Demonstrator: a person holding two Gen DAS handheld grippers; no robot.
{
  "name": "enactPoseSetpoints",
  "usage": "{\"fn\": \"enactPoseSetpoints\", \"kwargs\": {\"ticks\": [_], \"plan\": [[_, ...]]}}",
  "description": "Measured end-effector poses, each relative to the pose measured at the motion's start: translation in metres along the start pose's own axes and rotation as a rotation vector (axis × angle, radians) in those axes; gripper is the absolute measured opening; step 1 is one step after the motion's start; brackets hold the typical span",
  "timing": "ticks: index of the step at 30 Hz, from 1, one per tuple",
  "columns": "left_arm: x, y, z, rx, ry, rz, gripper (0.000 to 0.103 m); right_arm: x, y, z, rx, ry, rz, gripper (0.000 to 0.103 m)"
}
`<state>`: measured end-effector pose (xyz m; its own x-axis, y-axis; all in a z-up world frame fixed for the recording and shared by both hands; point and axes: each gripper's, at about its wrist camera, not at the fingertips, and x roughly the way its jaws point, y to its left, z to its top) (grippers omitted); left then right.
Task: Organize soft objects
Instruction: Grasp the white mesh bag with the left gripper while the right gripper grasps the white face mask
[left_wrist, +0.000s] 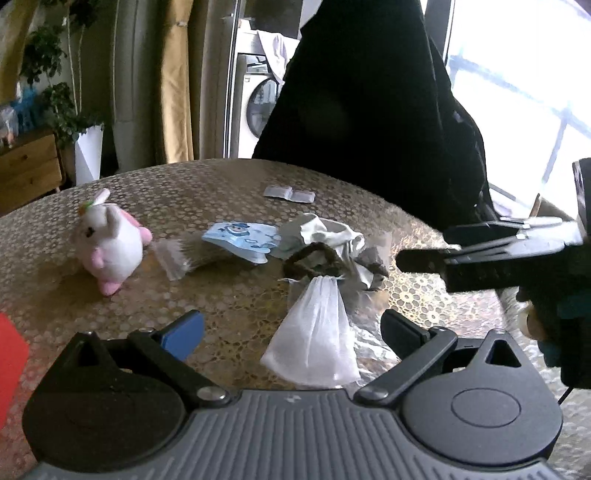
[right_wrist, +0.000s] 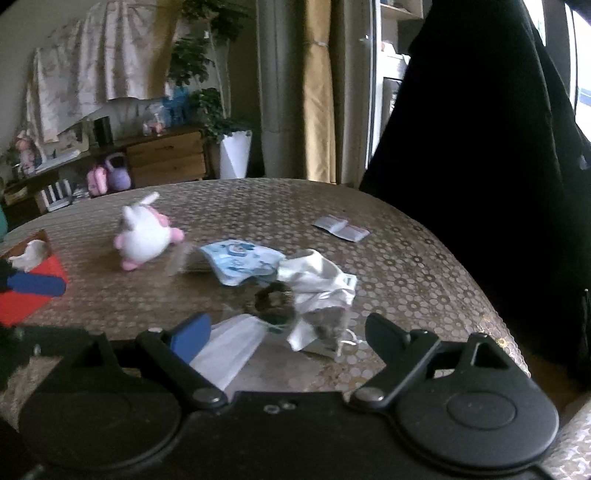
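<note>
A white and pink plush toy (left_wrist: 109, 242) sits on the patterned table (left_wrist: 221, 184) at the left; it also shows in the right wrist view (right_wrist: 146, 234). A pile of soft things lies mid-table: a blue printed pouch (left_wrist: 240, 238), crumpled white cloth (left_wrist: 328, 230), a dark scrunchie (left_wrist: 312, 264) and a white mesh bag (left_wrist: 314, 336). My left gripper (left_wrist: 291, 328) is open, just short of the mesh bag. My right gripper (right_wrist: 288, 332) is open, close over the scrunchie (right_wrist: 275, 301) and cloth (right_wrist: 317, 275); it shows from the side in the left wrist view (left_wrist: 424, 258).
Two small white packets (left_wrist: 288, 194) lie at the table's far side. A red sheet (right_wrist: 29, 291) with a white item lies at the left edge. A dark coat (left_wrist: 369, 92) hangs behind the table. A clear plastic bag (left_wrist: 177, 256) lies beside the plush.
</note>
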<state>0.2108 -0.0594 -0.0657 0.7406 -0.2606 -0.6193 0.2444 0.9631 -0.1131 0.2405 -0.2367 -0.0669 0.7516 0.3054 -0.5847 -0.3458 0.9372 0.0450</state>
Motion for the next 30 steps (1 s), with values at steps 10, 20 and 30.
{"fn": "enactPoseSetpoints", "kwargs": {"ticks": [10, 20, 30], "plan": [[0.048, -0.027, -0.012, 0.092, 0.033, -0.005, 0.102, 0.05, -0.025, 0.0, 0.037, 0.06, -0.019, 0.078], [0.089, -0.03, -0.019, 0.131, 0.086, 0.005, 0.101, 0.083, -0.035, 0.0, 0.056, 0.104, -0.013, 0.065], [0.106, -0.028, -0.023, 0.149, 0.117, 0.008, 0.074, 0.095, -0.039, -0.002, 0.075, 0.12, -0.004, 0.044]]}}
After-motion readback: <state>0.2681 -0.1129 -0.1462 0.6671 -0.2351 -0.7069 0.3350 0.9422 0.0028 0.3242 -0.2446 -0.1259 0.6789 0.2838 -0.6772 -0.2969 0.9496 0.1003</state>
